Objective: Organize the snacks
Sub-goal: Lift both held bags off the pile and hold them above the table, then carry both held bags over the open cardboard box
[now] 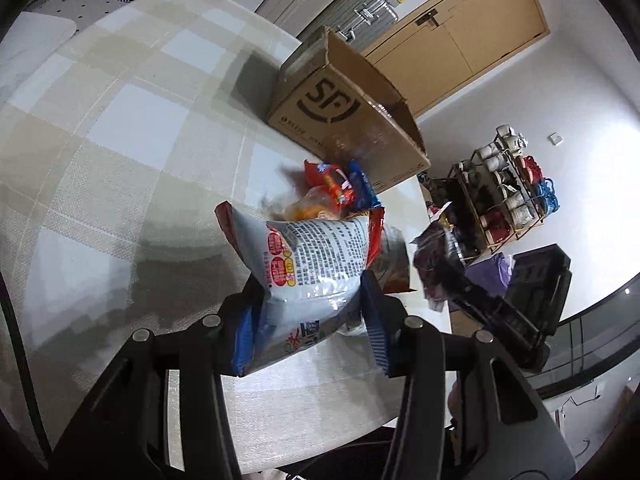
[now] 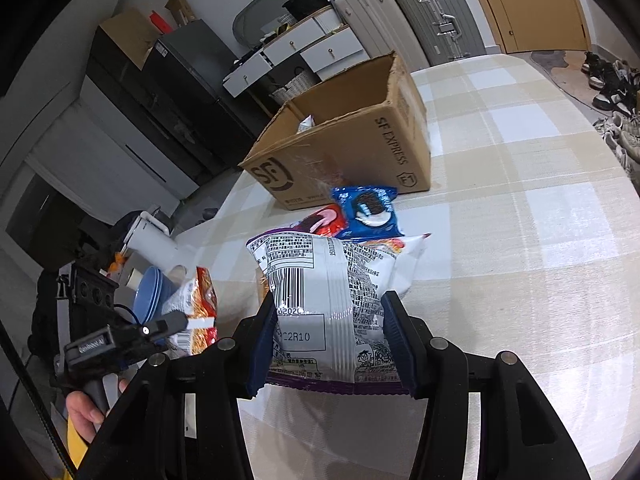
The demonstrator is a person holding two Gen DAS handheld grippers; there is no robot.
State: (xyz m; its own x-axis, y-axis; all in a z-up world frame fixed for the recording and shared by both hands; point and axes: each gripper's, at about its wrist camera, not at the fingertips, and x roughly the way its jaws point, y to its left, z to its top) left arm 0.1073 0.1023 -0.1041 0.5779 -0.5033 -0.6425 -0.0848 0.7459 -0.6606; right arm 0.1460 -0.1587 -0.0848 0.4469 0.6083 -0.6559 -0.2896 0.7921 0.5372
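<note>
My left gripper (image 1: 312, 284) is shut on a white snack bag (image 1: 316, 256) with red labels and dense print, held above the table. My right gripper (image 2: 330, 300) is shut on a white bag (image 2: 332, 280) with a barcode and a purple bottom edge. Beyond both lie loose snacks: a blue cookie packet (image 2: 370, 210) and a red packet (image 2: 324, 220). The open cardboard box (image 2: 352, 140) stands behind them with a packet showing inside. In the right wrist view the left gripper (image 2: 176, 324) shows at the lower left with its orange-and-white bag (image 2: 200, 300).
A checked cloth covers the table (image 2: 520, 220). Blue bowls (image 2: 150, 292) and a white jug (image 2: 152, 240) sit past its left edge. Suitcases (image 2: 400, 12) and drawers stand behind the box. A shoe rack (image 1: 508, 184) is on the floor to the right.
</note>
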